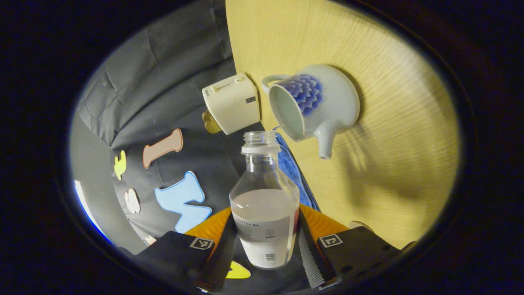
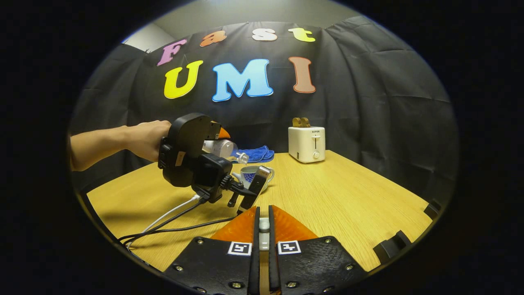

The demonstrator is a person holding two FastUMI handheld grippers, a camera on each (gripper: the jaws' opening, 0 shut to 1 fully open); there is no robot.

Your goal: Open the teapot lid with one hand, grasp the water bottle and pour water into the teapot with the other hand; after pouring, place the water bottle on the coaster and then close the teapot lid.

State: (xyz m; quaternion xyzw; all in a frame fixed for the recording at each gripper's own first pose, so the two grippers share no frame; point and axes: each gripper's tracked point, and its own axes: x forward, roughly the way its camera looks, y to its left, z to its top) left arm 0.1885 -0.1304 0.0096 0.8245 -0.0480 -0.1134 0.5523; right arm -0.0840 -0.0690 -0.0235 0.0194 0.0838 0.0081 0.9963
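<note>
My left gripper (image 1: pixel 266 223) is shut on a clear, capless water bottle (image 1: pixel 265 205) that is about half full. The bottle is tipped over, and its mouth points at the open top of the white teapot with a blue flower (image 1: pixel 323 102). No stream of water shows. In the right gripper view a hand holds that left gripper (image 2: pixel 219 141) with the bottle (image 2: pixel 223 148) tilted above the teapot (image 2: pixel 250 174). My right gripper (image 2: pixel 264 221) hovers low over the near table, shut on a small white piece, which looks like the teapot lid (image 2: pixel 264 226).
A white toaster (image 2: pixel 306 143) with bread in it stands at the back of the wooden table (image 2: pixel 348 196). A blue cloth (image 2: pixel 256 153) lies behind the teapot. Cables (image 2: pixel 176 221) trail from the left gripper across the near left of the table.
</note>
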